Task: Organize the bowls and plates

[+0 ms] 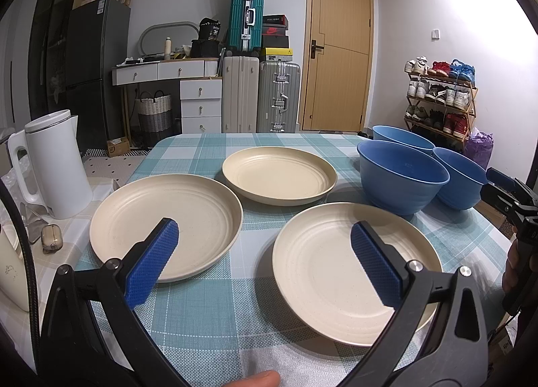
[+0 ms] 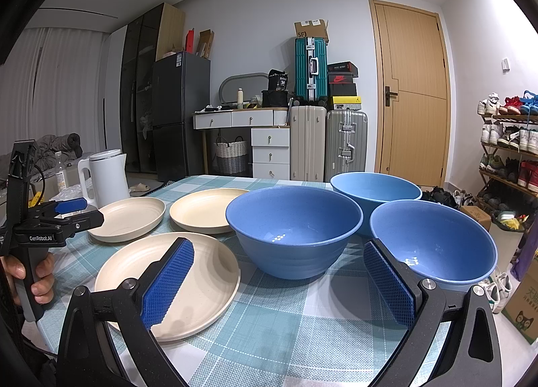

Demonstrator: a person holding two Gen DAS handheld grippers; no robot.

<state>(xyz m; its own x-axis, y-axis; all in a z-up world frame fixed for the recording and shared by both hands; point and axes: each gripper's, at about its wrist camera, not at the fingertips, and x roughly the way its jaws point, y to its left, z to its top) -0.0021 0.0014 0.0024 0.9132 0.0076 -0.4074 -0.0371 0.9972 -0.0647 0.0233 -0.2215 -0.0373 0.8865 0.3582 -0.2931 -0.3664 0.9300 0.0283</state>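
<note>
Three cream plates lie apart on the checked tablecloth: a left plate (image 1: pixel 161 218), a far plate (image 1: pixel 279 175) and a near right plate (image 1: pixel 329 269). Three blue bowls stand upright at the right: a middle bowl (image 2: pixel 292 232), a far bowl (image 2: pixel 375 186) and a near right bowl (image 2: pixel 437 245). My left gripper (image 1: pixel 264 235) hovers open above the gap between the left and near plates, holding nothing. My right gripper (image 2: pixel 279 259) is open and empty in front of the middle and near right bowls. Each gripper shows at the edge of the other's view.
A white kettle (image 1: pixel 53 165) stands on a side surface left of the table, with a small case (image 1: pixel 52 239) near it. The table's (image 1: pixel 208 313) right edge drops to the floor by a shoe rack (image 1: pixel 440 101) and cardboard boxes (image 2: pixel 524 299). A person's hand (image 2: pixel 37 272) grips the left tool.
</note>
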